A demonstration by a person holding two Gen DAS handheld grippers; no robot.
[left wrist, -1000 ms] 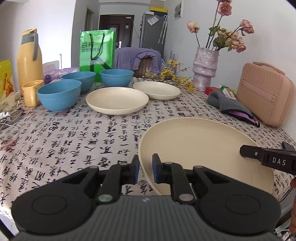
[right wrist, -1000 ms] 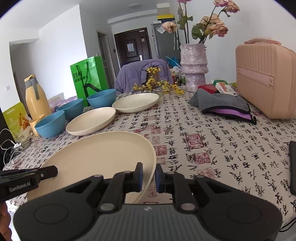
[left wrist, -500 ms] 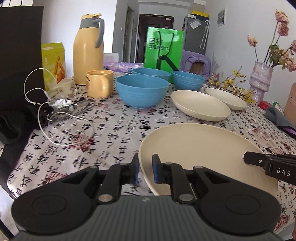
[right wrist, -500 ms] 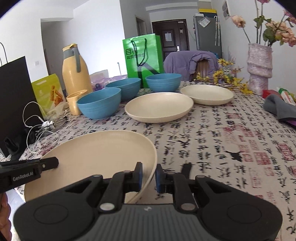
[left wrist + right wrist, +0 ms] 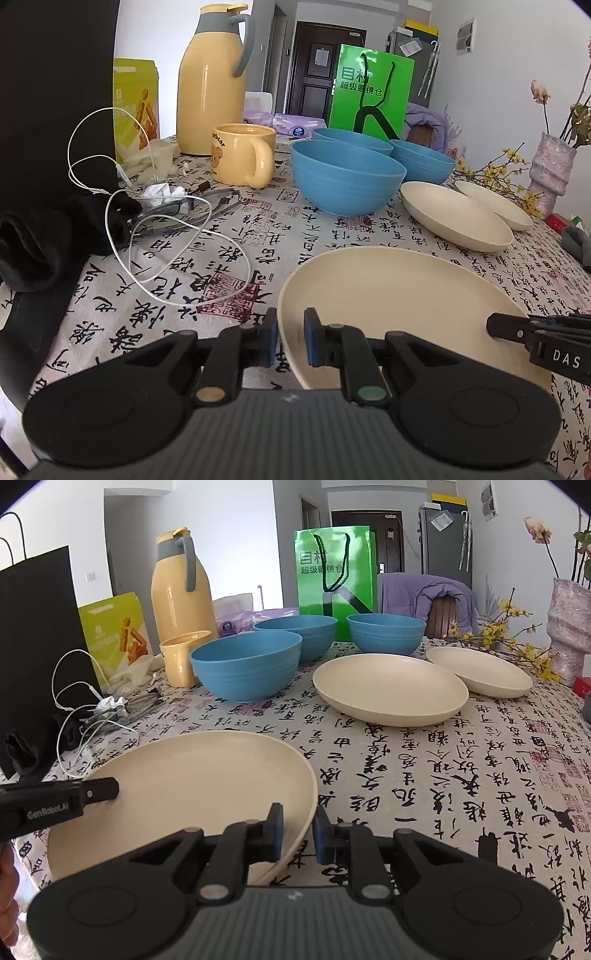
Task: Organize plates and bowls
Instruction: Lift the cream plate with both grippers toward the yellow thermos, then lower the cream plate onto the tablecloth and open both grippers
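Both grippers hold one large cream plate (image 5: 399, 295) above the table, level. My left gripper (image 5: 290, 341) is shut on its left rim. My right gripper (image 5: 298, 832) is shut on its right rim; the plate also shows in the right wrist view (image 5: 192, 782). Two more cream plates (image 5: 389, 688) (image 5: 480, 670) lie on the table ahead, side by side. Three blue bowls (image 5: 245, 664) (image 5: 295, 635) (image 5: 386, 633) stand behind and left of them.
A yellow mug (image 5: 243, 158), a yellow thermos jug (image 5: 210, 77), white earphone cable (image 5: 173, 251), glasses and black cloth lie at the left. A green paper bag (image 5: 334, 579) stands behind the bowls. A vase (image 5: 569, 624) with flowers stands at the right.
Both grippers have swung left with the plate held between them. The view turned from the vase and pink case toward the jug, mug and cables, closer to the bowls.
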